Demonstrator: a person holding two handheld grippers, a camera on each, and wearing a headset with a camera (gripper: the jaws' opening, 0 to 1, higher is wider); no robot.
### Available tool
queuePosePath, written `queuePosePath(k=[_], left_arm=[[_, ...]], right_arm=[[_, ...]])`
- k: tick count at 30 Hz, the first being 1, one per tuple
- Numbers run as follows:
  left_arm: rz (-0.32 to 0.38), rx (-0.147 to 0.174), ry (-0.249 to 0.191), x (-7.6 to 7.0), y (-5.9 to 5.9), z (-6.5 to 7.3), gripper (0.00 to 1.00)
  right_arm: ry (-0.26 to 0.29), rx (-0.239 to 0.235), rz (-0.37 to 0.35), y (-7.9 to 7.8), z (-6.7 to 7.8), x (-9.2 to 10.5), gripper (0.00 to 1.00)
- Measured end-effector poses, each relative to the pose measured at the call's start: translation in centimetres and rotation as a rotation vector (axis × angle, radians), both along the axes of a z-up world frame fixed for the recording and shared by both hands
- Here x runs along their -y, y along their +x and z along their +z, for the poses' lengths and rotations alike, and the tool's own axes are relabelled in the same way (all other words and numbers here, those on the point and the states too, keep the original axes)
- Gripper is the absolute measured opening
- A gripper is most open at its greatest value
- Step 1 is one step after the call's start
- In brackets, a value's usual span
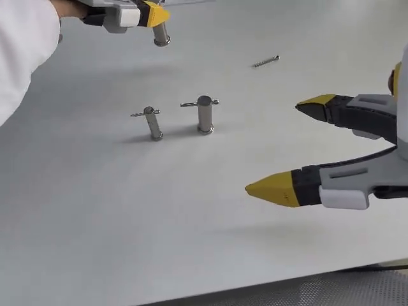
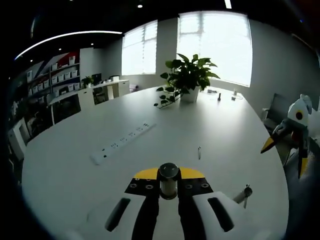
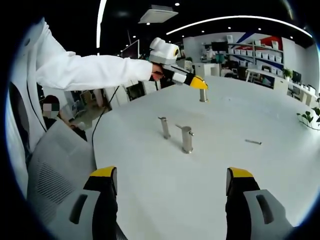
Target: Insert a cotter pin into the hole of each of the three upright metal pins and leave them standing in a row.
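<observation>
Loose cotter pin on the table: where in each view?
Head view: loose cotter pin upper right, lying flat.
Left gripper view: loose cotter pin just right of centre.
Right gripper view: loose cotter pin right of centre.
Shared landmark: metal pin held by the left gripper.

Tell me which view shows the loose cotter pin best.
Head view: the loose cotter pin lies in the open on the table, whole length clear. Right gripper view shows it smaller and fainter; left gripper view, just a tiny sliver.
</observation>
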State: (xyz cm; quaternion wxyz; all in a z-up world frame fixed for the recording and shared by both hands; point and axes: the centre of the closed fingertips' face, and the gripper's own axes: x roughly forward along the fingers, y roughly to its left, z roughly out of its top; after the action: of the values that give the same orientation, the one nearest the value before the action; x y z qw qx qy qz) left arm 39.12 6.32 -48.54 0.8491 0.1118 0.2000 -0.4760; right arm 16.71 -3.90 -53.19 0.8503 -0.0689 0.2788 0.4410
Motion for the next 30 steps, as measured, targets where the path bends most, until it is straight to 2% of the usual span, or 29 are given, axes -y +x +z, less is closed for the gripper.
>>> queuePosePath(k=[1, 5, 10, 11, 14, 17, 21, 23, 26, 30], left_arm=[[-0.005, 0.019, 0.014, -0.1, -0.4, 0.6, 0.10], [-0.022, 0.005, -0.015, -0.1, -2.1, 2.2, 0.10], [-0.077, 0.003, -0.039, 0.6, -5.5, 4.6, 0.10], [-0.087, 0.007, -0.040, 0.8, -6.1, 4.9, 0.10], [-0.115, 0.057, -0.036, 1.2, -7.7, 5.9, 0.10], [-0.143, 0.059, -0.053, 1.7, -9.7, 6.6, 0.10], [-0.172, 0.058, -0.051, 2.4, -12.3, 6.3, 0.10], [-0.180, 0.065, -0.045, 2.5, -12.9, 5.9, 0.10], [-0.186, 0.052, -0.044, 2.8, -14.6, 4.5, 0.10], [-0.197, 0.032, -0.041, 2.9, -16.0, 3.0, 0.10]], right_arm=[[0.000, 0.002, 0.000, 0.0, 0.0, 0.0, 0.88], [0.008, 0.008, 0.002, -0.1, 0.3, -0.2, 0.88], [0.003, 0.025, 0.010, -0.3, 0.7, -0.2, 0.88], [0.004, 0.027, 0.009, -0.3, 0.8, -0.2, 0.88], [0.014, 0.032, 0.001, -0.3, 1.0, -0.1, 0.88], [0.015, 0.032, -0.004, -0.5, 1.1, 0.0, 0.88], [0.013, 0.032, -0.016, -0.5, 1.1, 0.3, 0.88], [0.015, 0.032, -0.021, -0.5, 1.1, 0.4, 0.88], [0.010, 0.030, -0.027, -0.5, 1.1, 0.5, 0.88], [0.012, 0.025, -0.027, -0.7, 1.0, 0.5, 0.88]])
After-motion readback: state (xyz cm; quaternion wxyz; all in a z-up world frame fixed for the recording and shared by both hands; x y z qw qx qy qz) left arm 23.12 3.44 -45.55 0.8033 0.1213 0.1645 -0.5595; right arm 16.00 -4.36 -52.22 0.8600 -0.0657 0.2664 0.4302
